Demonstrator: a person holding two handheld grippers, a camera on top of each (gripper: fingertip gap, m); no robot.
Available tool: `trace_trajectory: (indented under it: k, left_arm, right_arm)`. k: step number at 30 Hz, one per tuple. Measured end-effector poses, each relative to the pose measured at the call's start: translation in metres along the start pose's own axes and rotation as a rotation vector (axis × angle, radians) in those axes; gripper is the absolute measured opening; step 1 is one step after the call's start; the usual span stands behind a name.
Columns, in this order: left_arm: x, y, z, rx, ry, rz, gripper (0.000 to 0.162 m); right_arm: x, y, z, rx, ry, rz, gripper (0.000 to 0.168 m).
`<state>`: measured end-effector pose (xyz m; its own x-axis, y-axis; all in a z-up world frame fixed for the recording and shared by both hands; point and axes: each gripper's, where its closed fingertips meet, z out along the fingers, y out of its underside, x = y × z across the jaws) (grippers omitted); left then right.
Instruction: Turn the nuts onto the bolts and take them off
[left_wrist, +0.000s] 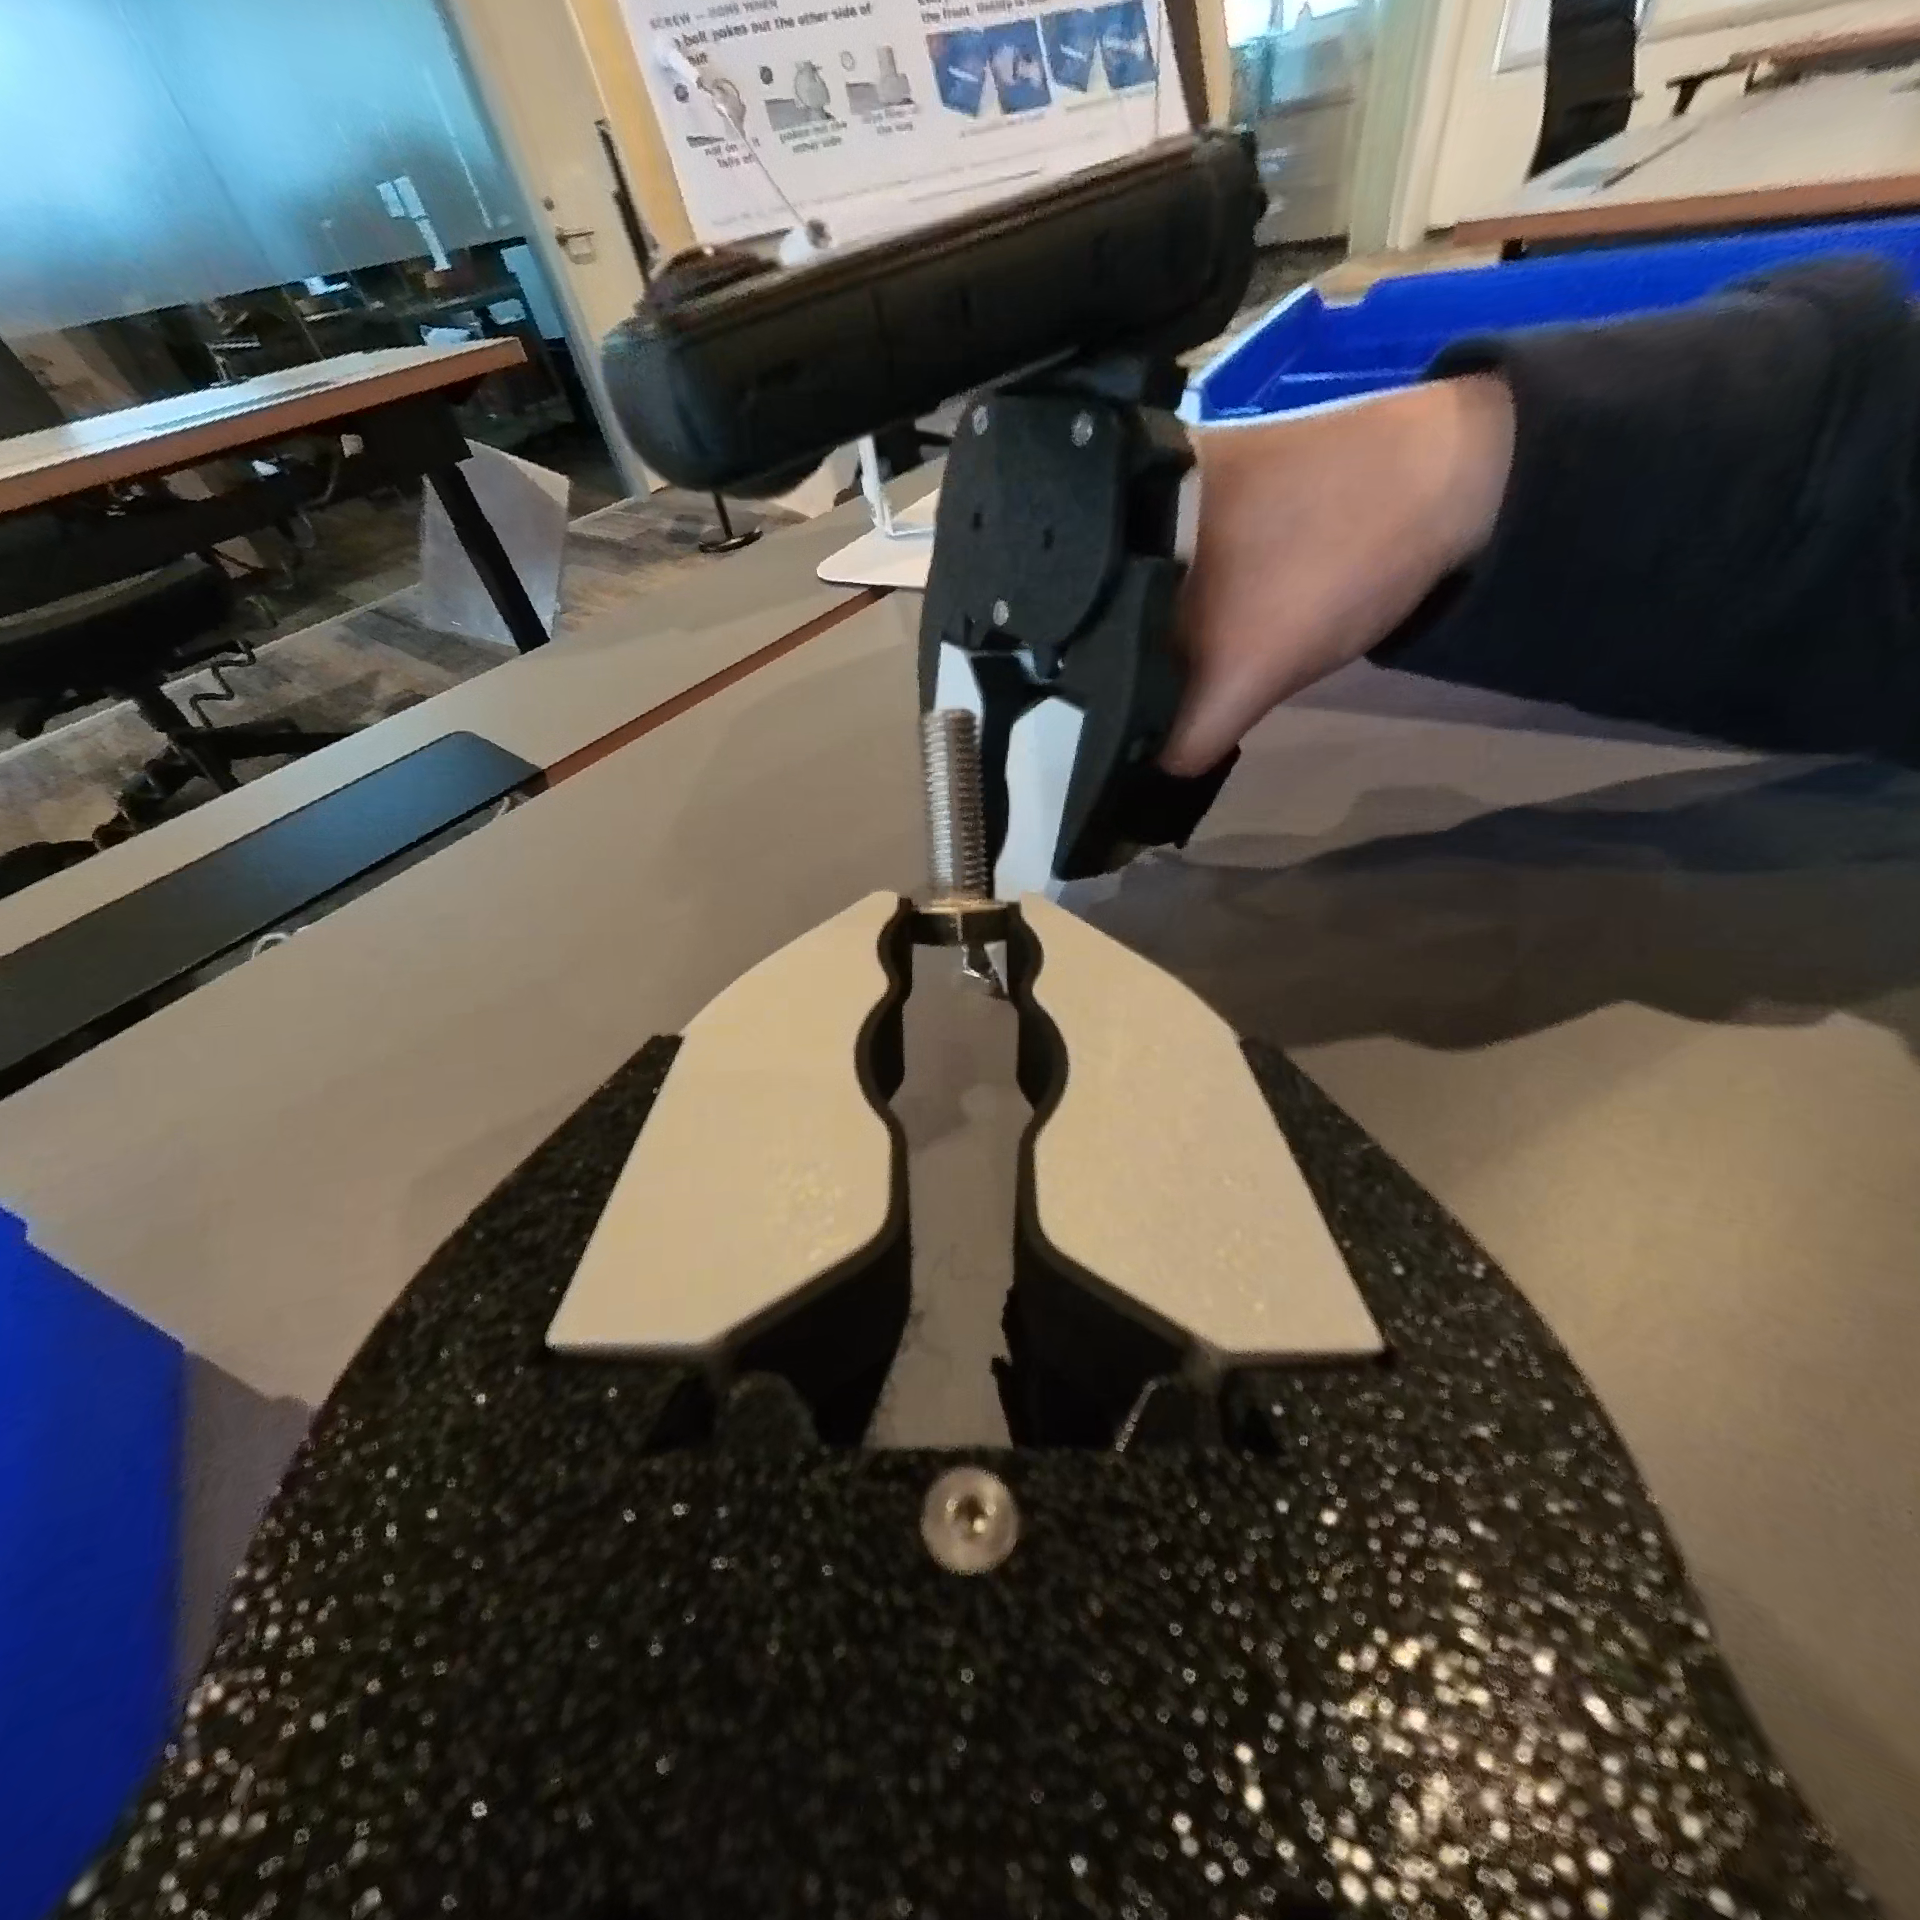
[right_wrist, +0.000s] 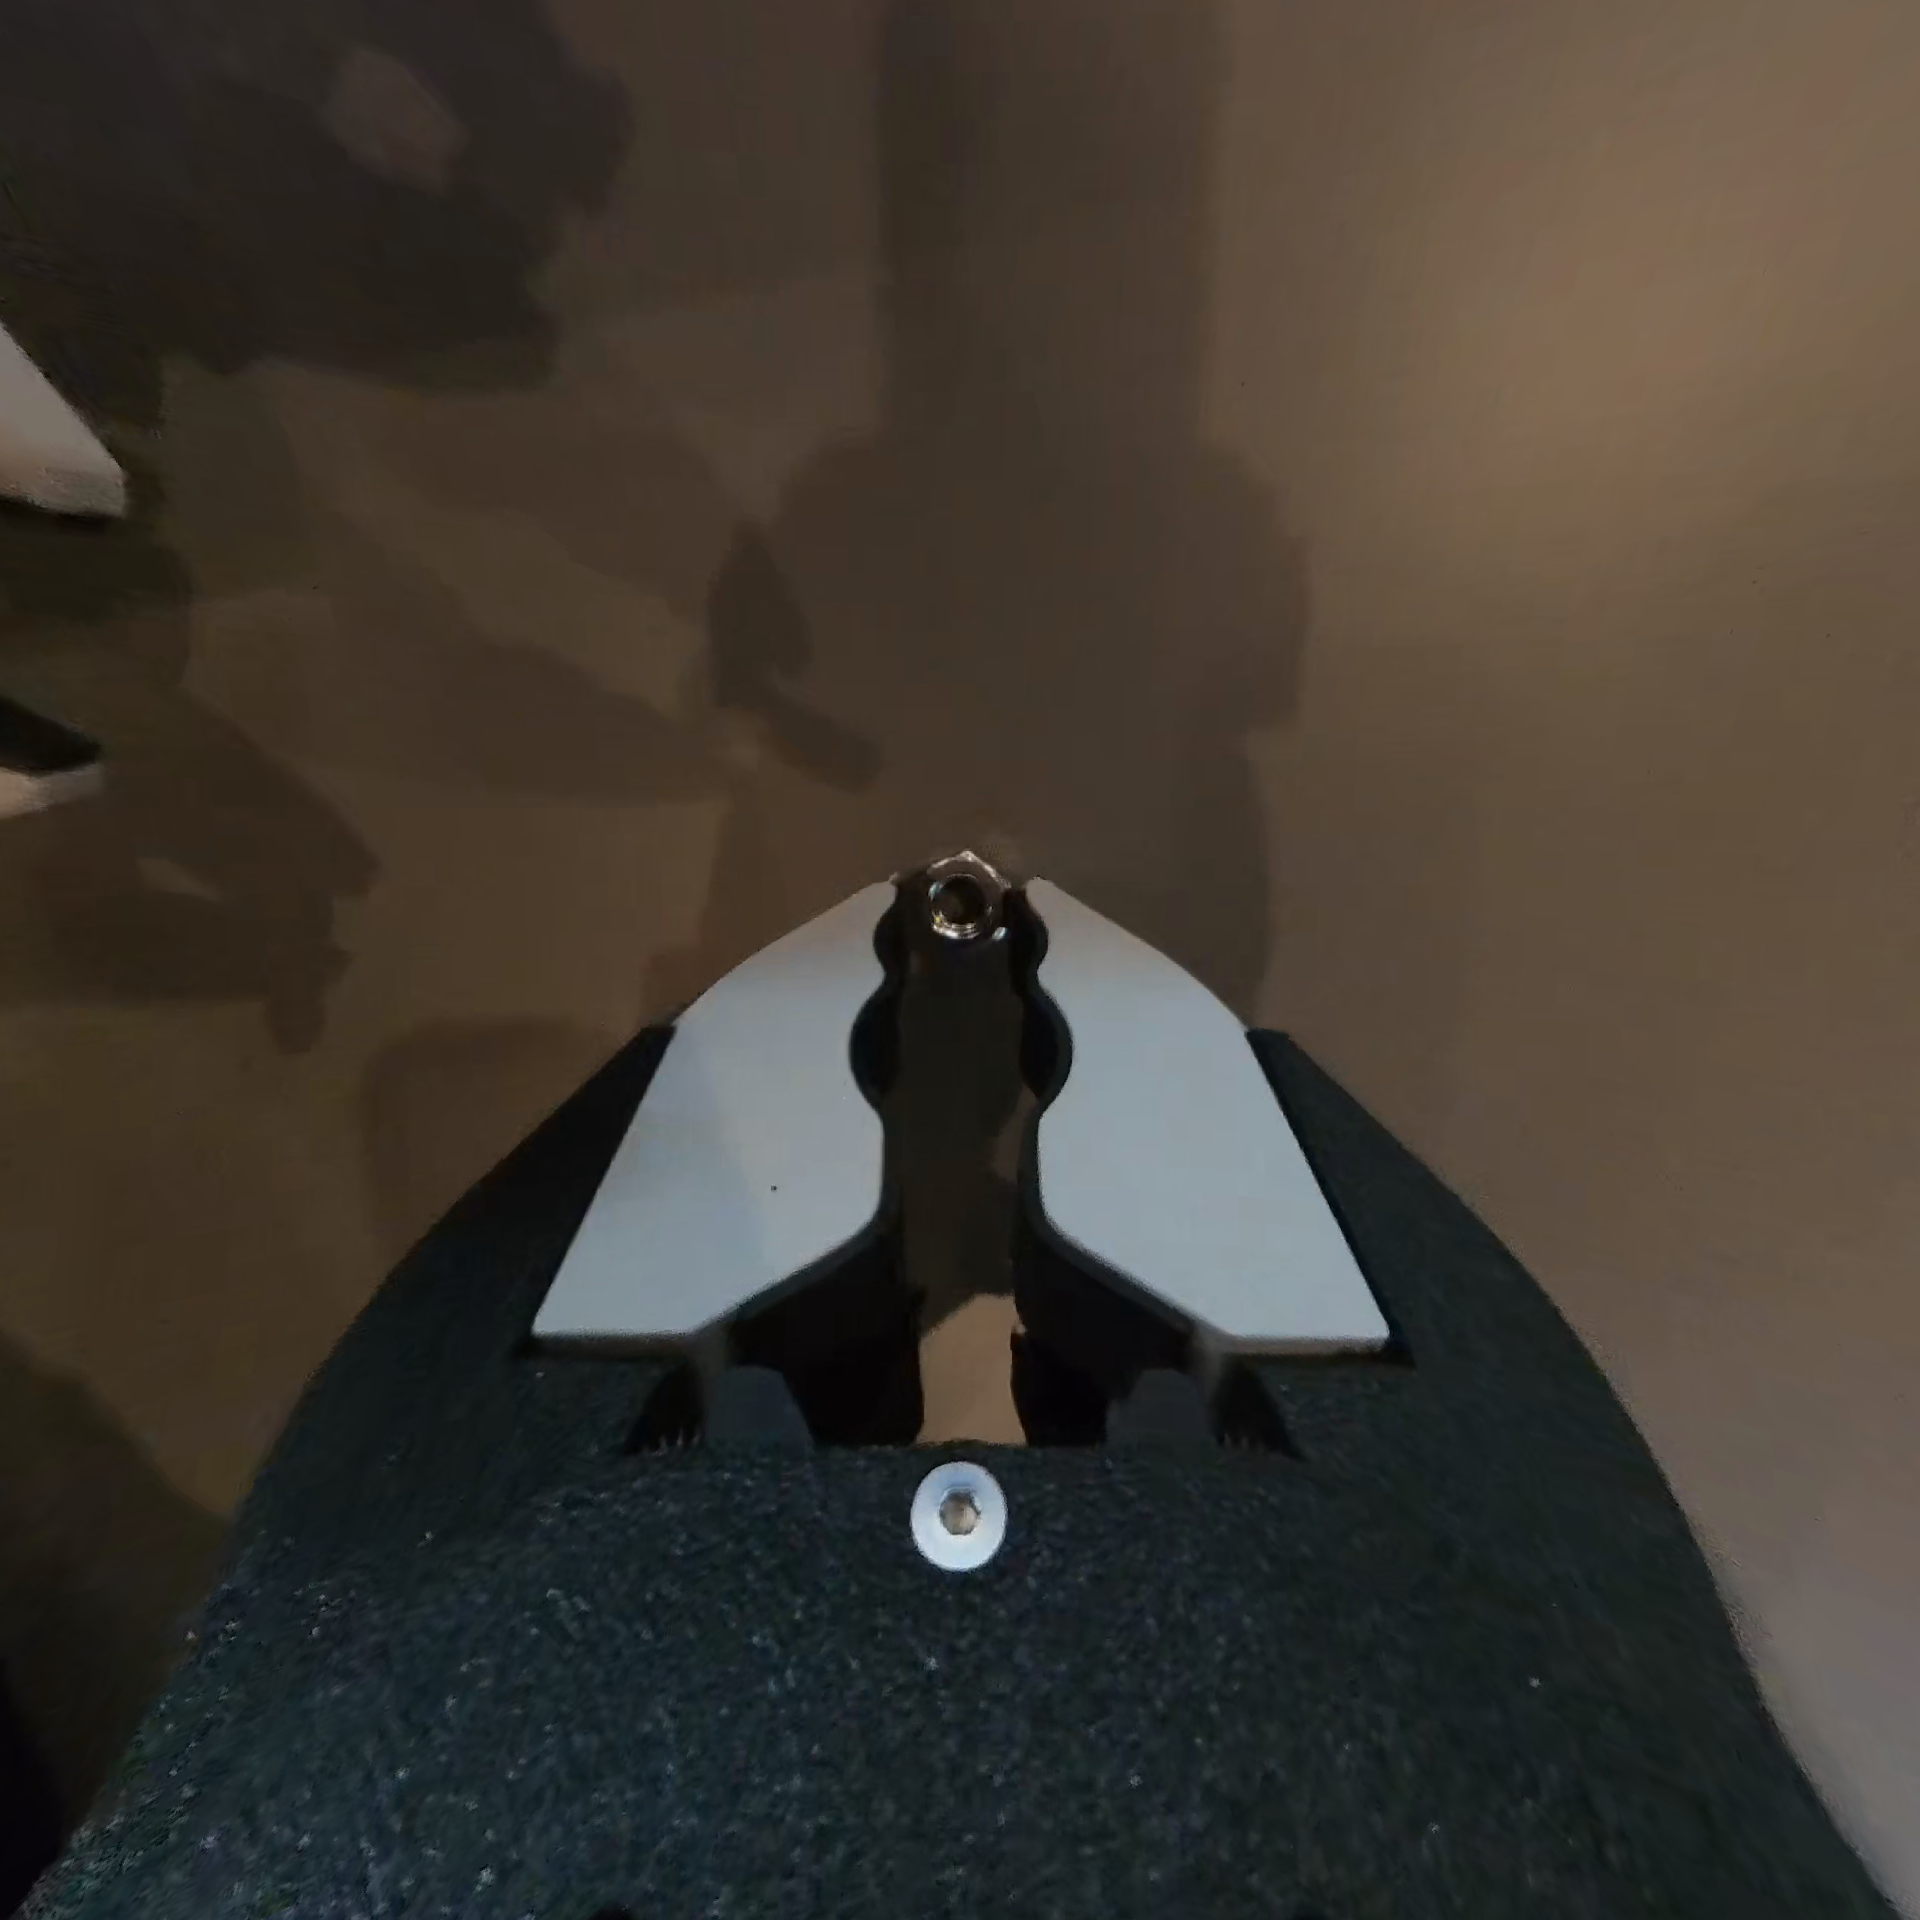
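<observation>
1. Two grippers, each w/ one metal bit. Closest in the left wrist view: the left gripper (left_wrist: 958, 914) is clamped on the head of the bolt (left_wrist: 951, 805), right at the tips of its fingers (left_wrist: 748, 1122). The bolt stands straight up, thread end on top, nothing on it.
2. In the right wrist view, the right gripper (right_wrist: 964, 902) is pinched tight on the nut (right_wrist: 962, 900) at its very tips. The nut's hole looks back at the camera.
3. A bit farther in the left wrist view: the right gripper comes down from above, held by a hand (left_wrist: 1340, 561) in a dark sleeve. Its tips sit just beside the bolt, on the right. Can't see the nut from here.
4. Under both: a grey table (left_wrist: 416, 1039). Behind: a blue bin (left_wrist: 1403, 332), then a poster (left_wrist: 894, 94) on the far wall.
5. Step now, I think: getting the nut to the bolt top. Not on yet.
6. Next needs: nut hole right over the bolt tip, flat not tilted, then gentle turns. If crooked, it may jam or slip out.
</observation>
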<state>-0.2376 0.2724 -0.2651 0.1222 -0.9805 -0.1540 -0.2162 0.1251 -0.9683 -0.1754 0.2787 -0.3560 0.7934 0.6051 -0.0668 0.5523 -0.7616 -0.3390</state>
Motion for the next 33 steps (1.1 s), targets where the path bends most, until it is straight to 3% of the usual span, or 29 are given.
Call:
trace_trajectory:
  k: [4, 10, 13, 16, 20, 33]
  left_arm:
    - [0.009, 0.004, 0.001, -0.055, 0.062, 0.057, 0.016]
    - [0.042, 0.014, 0.002, -0.151, 0.307, 0.066, 0.016]
    - [0.067, 0.021, 0.001, -0.198, 0.464, 0.066, 0.016]
    - [0.092, 0.033, -0.003, -0.258, 0.611, 0.088, 0.016]
    - [0.110, 0.046, -0.003, -0.307, 0.715, 0.086, 0.016]
    - [0.120, 0.050, -0.011, -0.318, 0.790, 0.097, 0.016]
  right_arm:
    - [-0.006, 0.002, -0.017, 0.106, -0.019, -0.062, 0.018]
    - [-0.057, 0.003, -0.092, 0.649, -0.193, -0.341, 0.017]
    - [-0.082, 0.013, -0.105, 0.816, -0.169, -0.531, 0.017]
    - [-0.096, 0.025, -0.091, 0.806, -0.131, -0.645, 0.018]
    - [-0.113, 0.037, -0.077, 0.811, -0.186, -0.657, 0.017]
    - [-0.121, 0.048, -0.064, 0.879, -0.181, -0.630, 0.017]
